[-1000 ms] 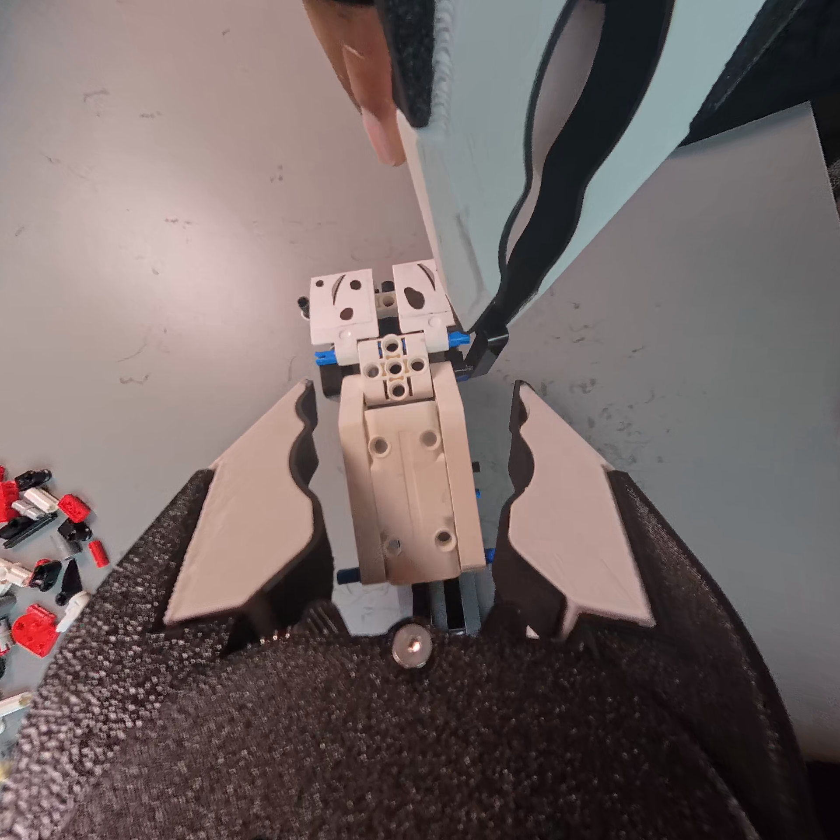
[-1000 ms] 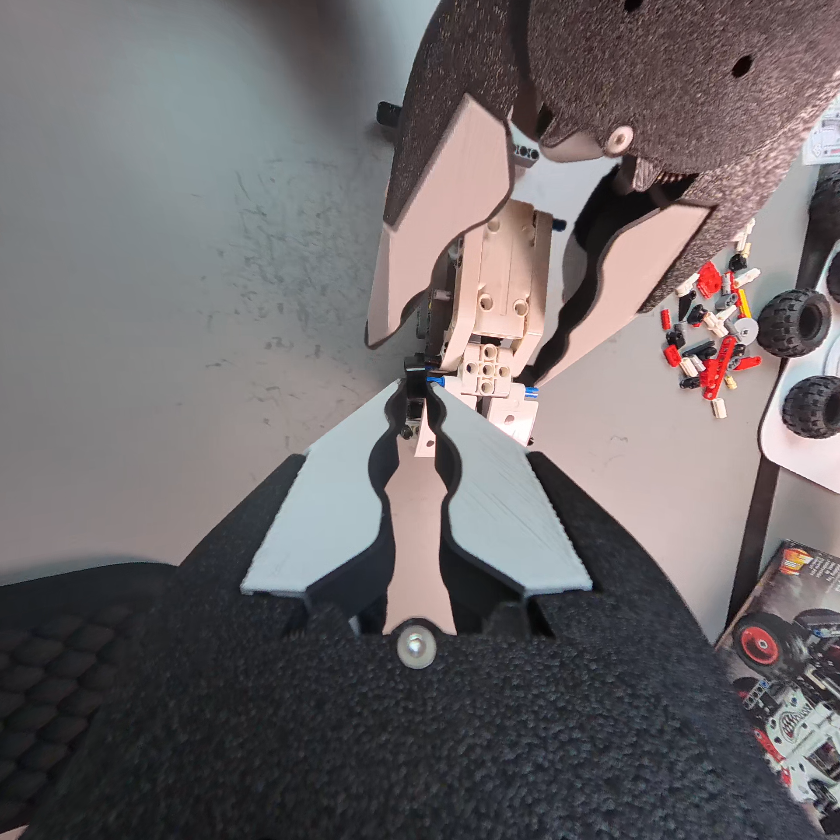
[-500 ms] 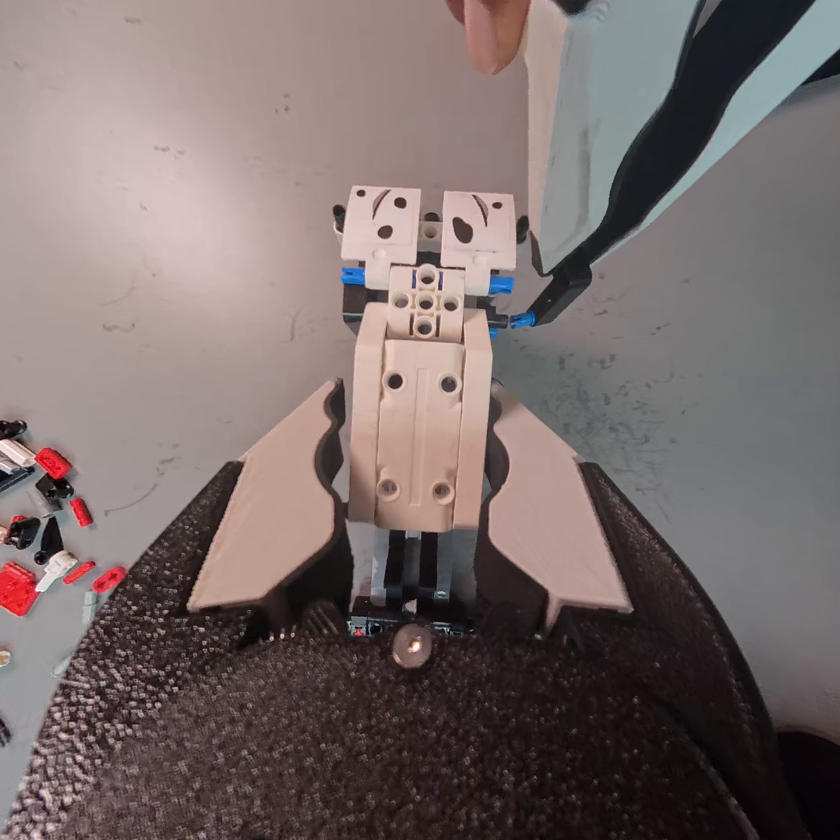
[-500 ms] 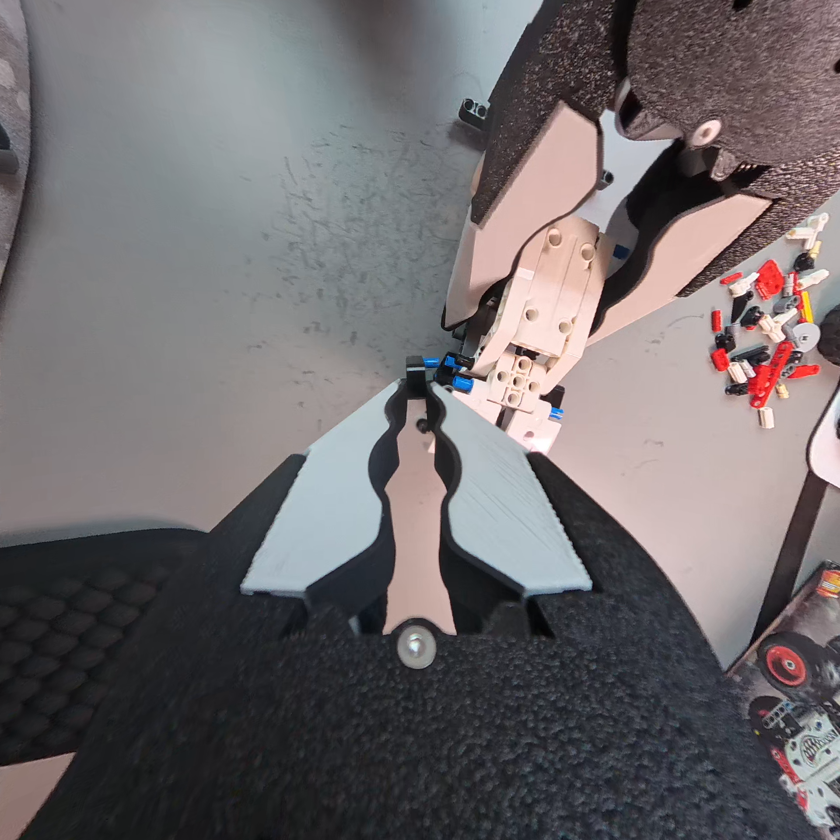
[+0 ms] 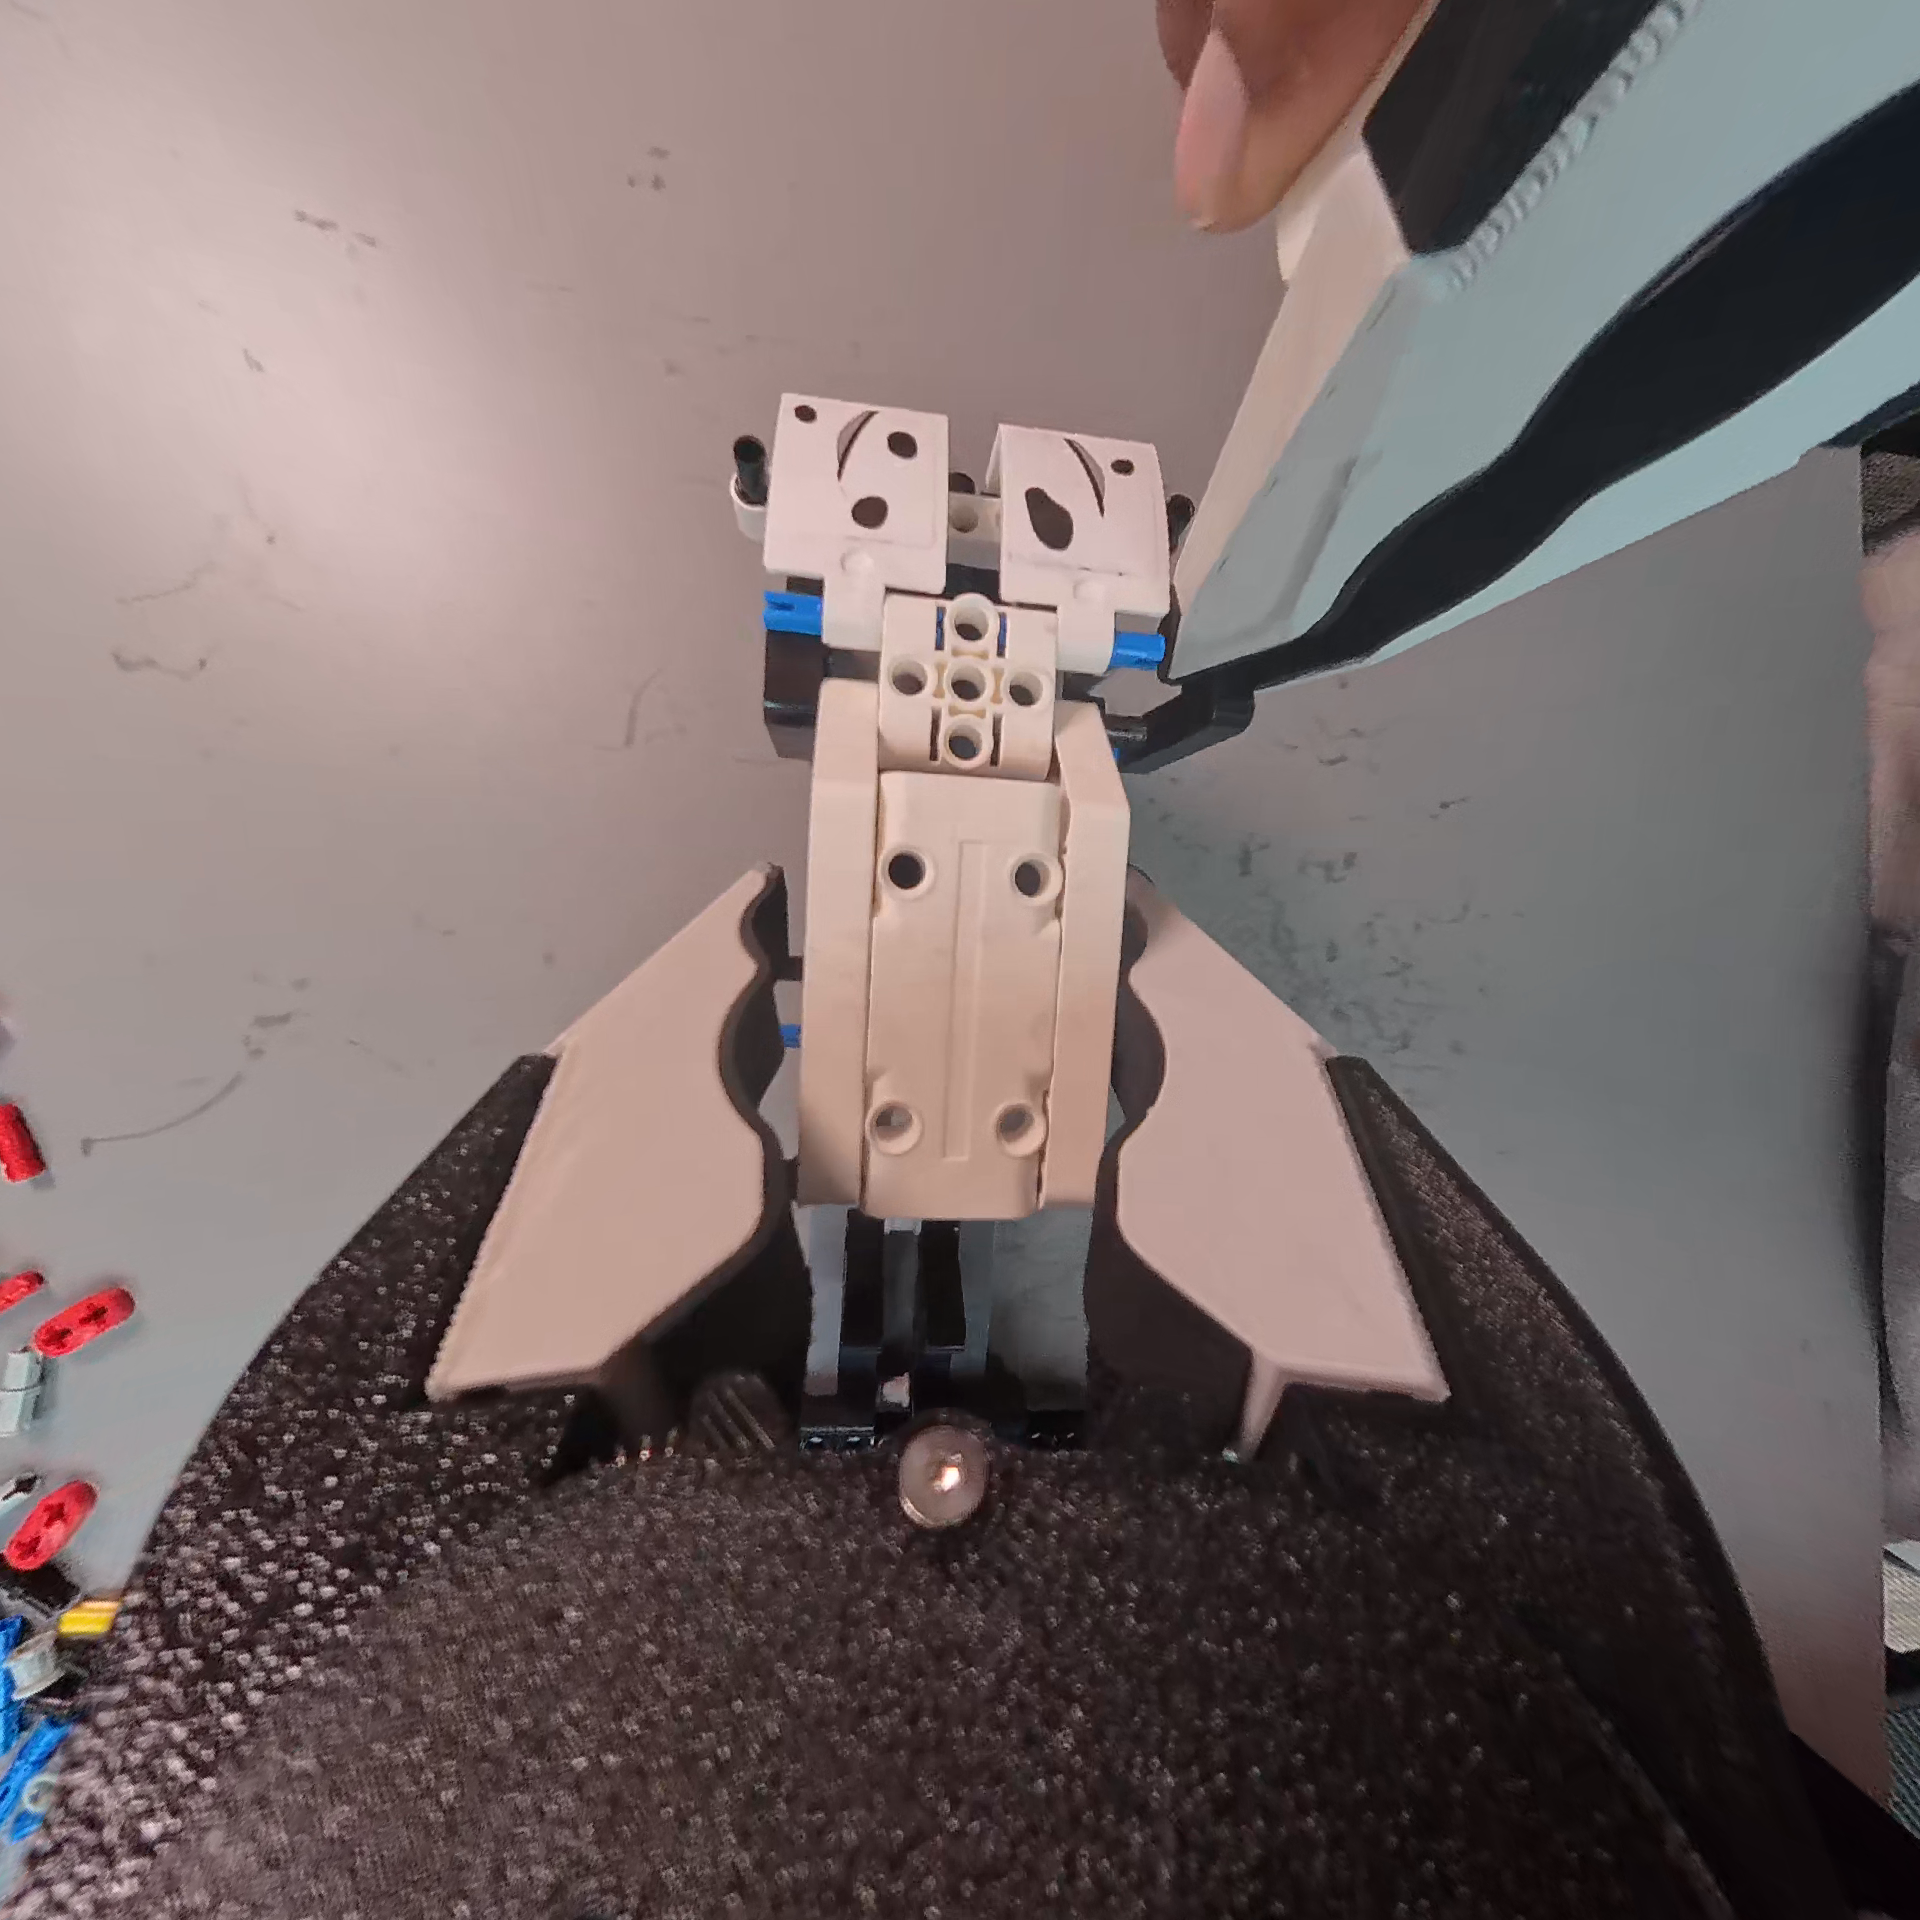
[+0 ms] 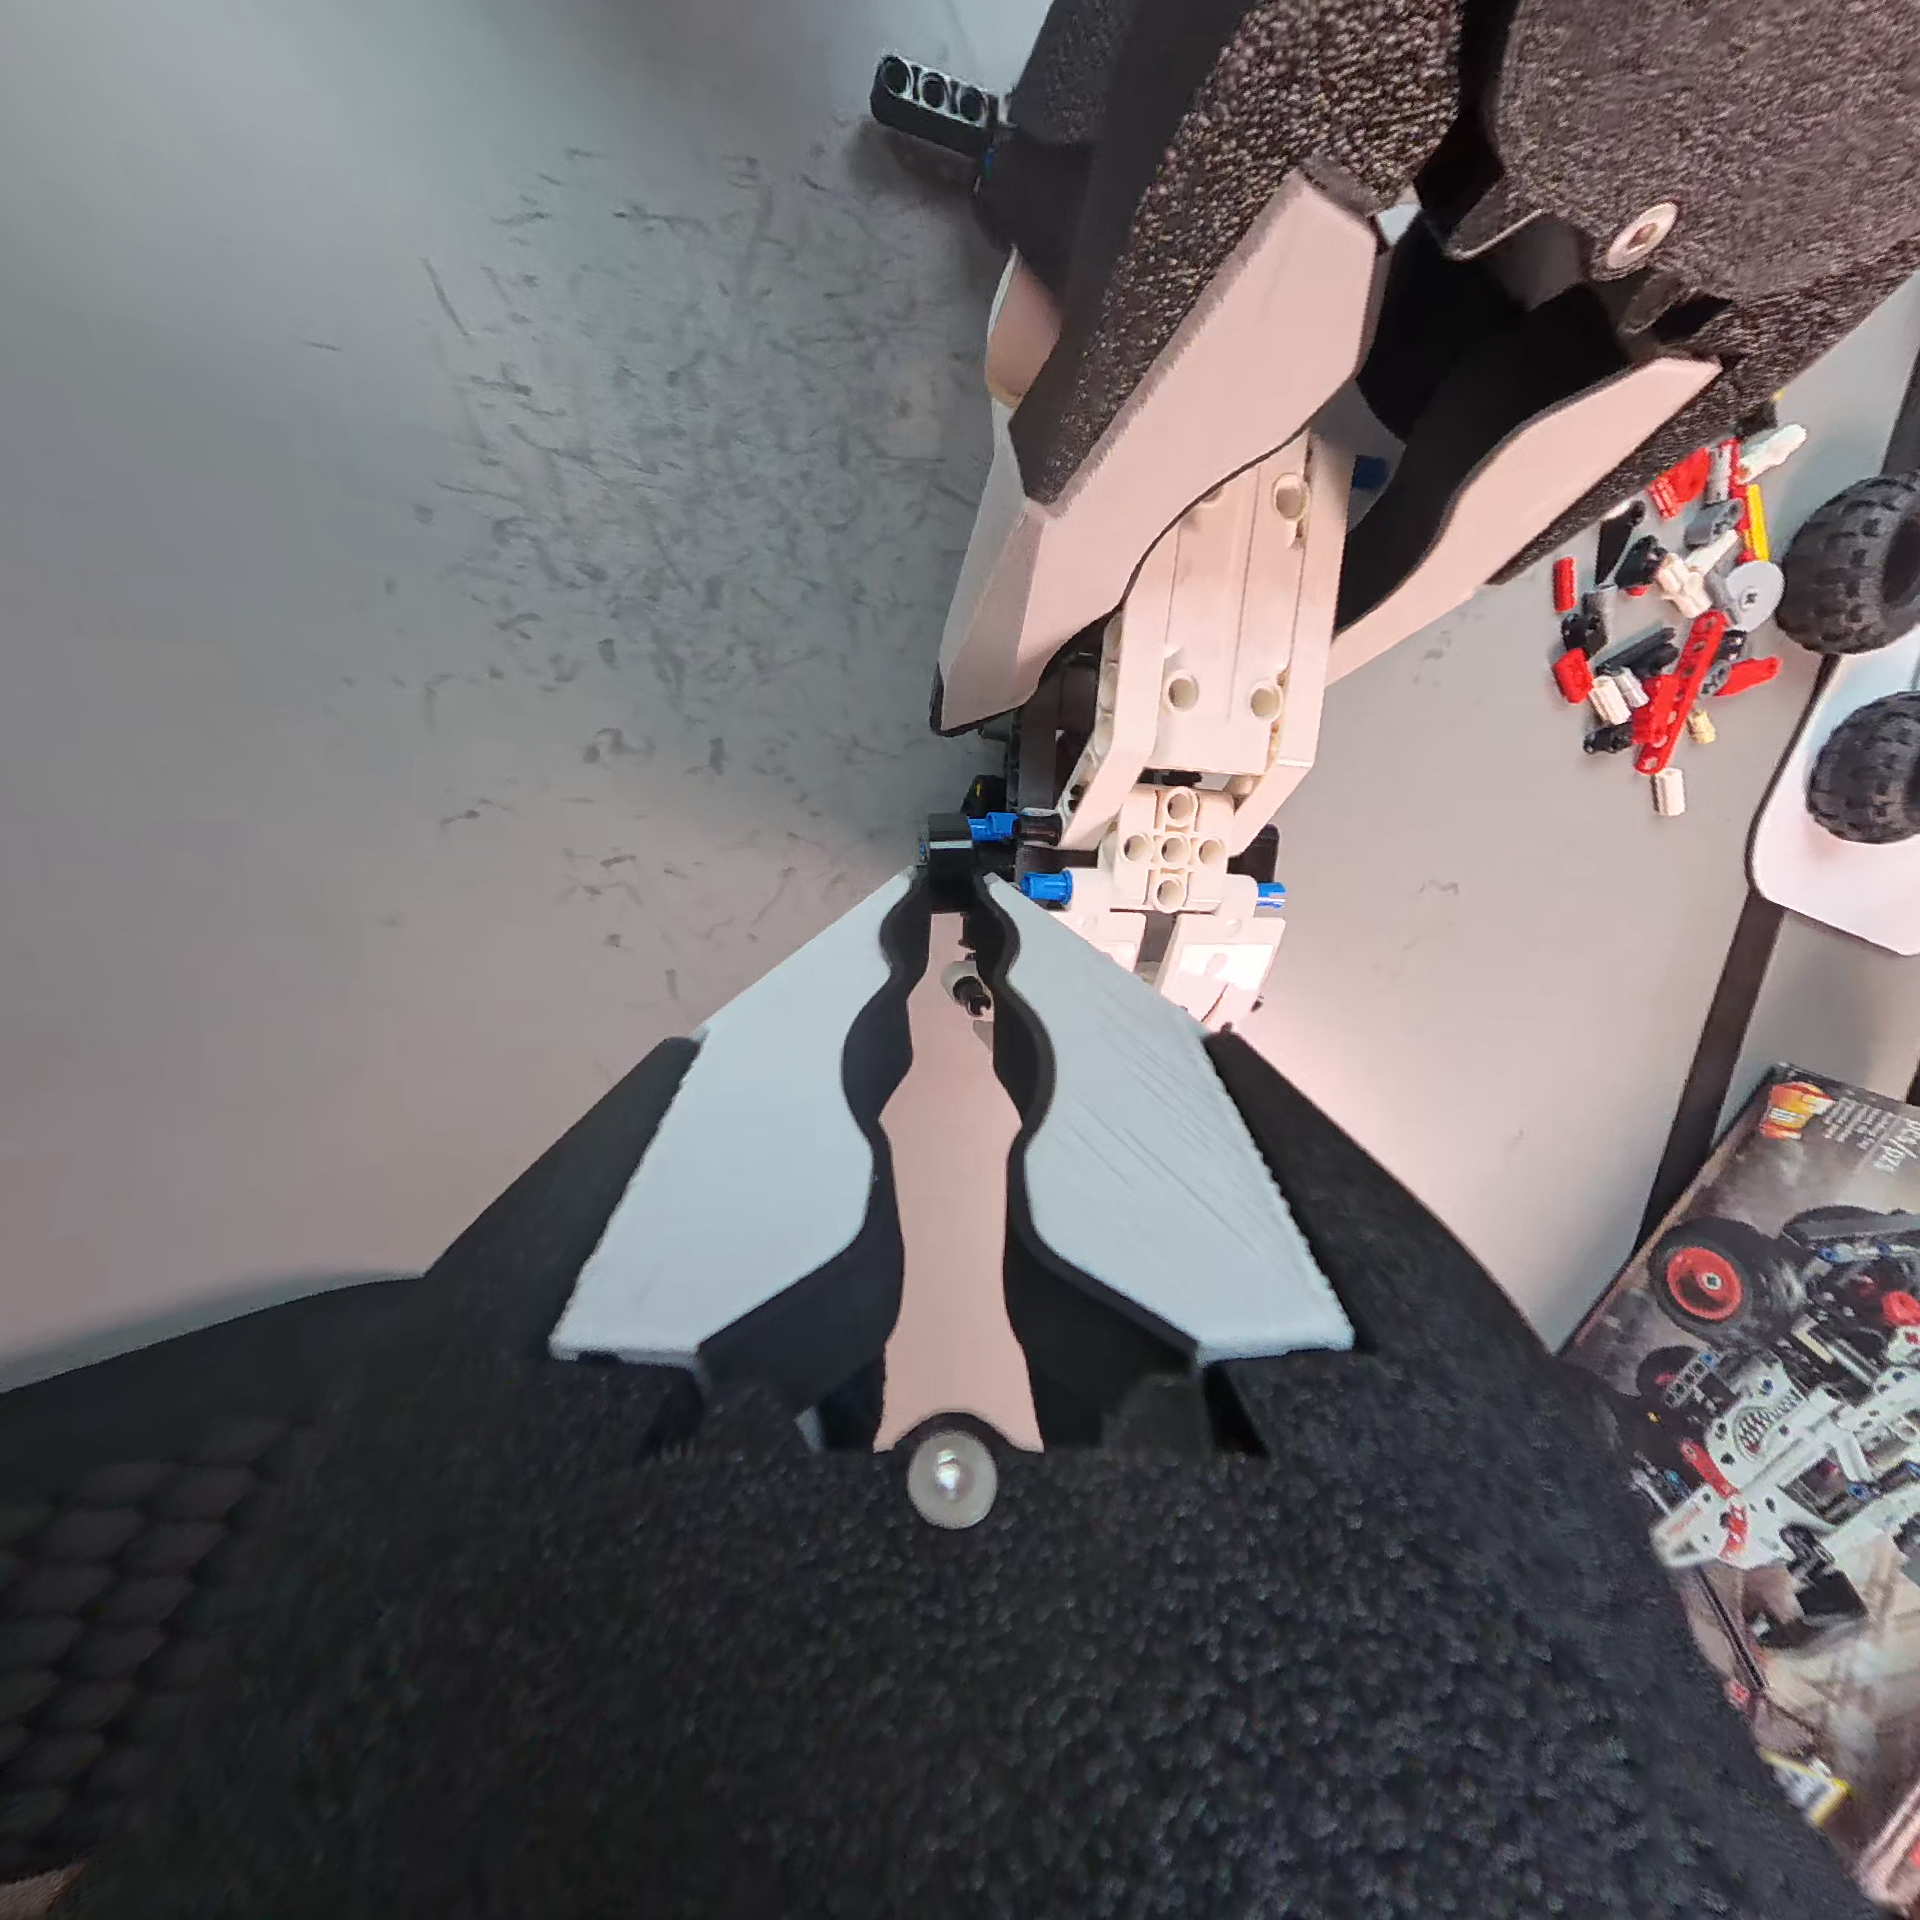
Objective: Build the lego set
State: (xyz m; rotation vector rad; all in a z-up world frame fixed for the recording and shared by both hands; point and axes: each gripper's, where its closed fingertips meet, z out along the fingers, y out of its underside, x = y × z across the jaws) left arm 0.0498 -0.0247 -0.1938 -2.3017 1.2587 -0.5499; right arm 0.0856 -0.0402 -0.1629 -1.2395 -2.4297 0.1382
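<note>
The white Lego assembly point(image 5: 966, 997), a blocky body with two spotted white panels at its far end, sits between the fingers of my left gripper point(image 5: 956, 904), which is shut on its sides. My right gripper point(image 6: 948, 883) is shut on a small black piece with a blue pin point(image 6: 951, 831). It holds the piece against the assembly point(image 6: 1216, 644) near the spotted panels. In the left wrist view the right gripper point(image 5: 1195, 717) comes in from the upper right. In the right wrist view the left gripper point(image 6: 1143, 686) comes in from the top right.
Loose red, black and white pieces point(image 6: 1662, 644) lie at the right, beside two black tyres point(image 6: 1849, 561) on a white tray point(image 6: 1829, 904). The set's box point(image 6: 1766, 1351) lies at lower right. A black beam point(image 6: 935, 99) lies beyond. More red pieces point(image 5: 62, 1330) lie at left. Spacing between my two grippers at the tips: around 6 centimeters.
My left gripper's fingers have closed in from well apart onto the assembly's sides. My right gripper has shifted with the small black piece, staying beside the assembly's head.
</note>
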